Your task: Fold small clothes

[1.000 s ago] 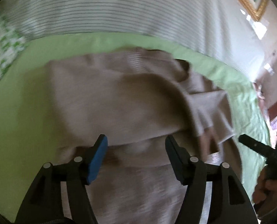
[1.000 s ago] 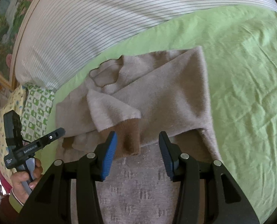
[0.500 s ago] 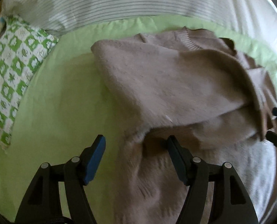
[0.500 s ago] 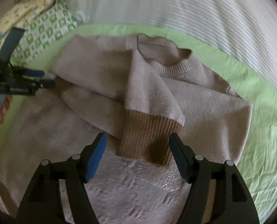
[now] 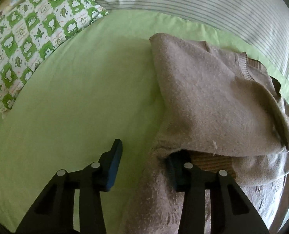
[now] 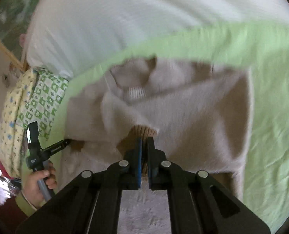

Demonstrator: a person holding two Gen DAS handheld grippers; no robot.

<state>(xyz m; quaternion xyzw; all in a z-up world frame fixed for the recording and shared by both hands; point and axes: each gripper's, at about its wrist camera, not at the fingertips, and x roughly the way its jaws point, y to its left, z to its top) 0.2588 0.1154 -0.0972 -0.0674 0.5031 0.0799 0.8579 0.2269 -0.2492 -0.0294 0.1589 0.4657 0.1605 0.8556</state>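
Note:
A beige knit sweater (image 5: pixel 212 101) lies on the green sheet (image 5: pixel 76 97) with its sleeves folded across its body. My left gripper (image 5: pixel 144 152) is at the sweater's left edge and its jaws are closing. One finger is over the sheet, the other is tucked under the folded sleeve, and the edge lies between them unpinched. In the right wrist view the sweater (image 6: pixel 193 113) fills the middle. My right gripper (image 6: pixel 144 138) is shut on the brown ribbed cuff (image 6: pixel 142 131) of the folded sleeve. The left gripper (image 6: pixel 65 142) shows at the sweater's left edge, held by a hand (image 6: pixel 40 181).
A green-and-white patterned pillow (image 5: pixel 27 39) lies at the far left, with a yellow printed one (image 6: pixel 10 117) beside it. A white striped duvet (image 5: pixel 203 3) runs along the back. Bare green sheet (image 6: pixel 277 107) lies on both sides of the sweater.
My left gripper has swung left and down to the sweater's edge, and its jaws have narrowed. My right gripper has gone from wide open to shut on the brown cuff.

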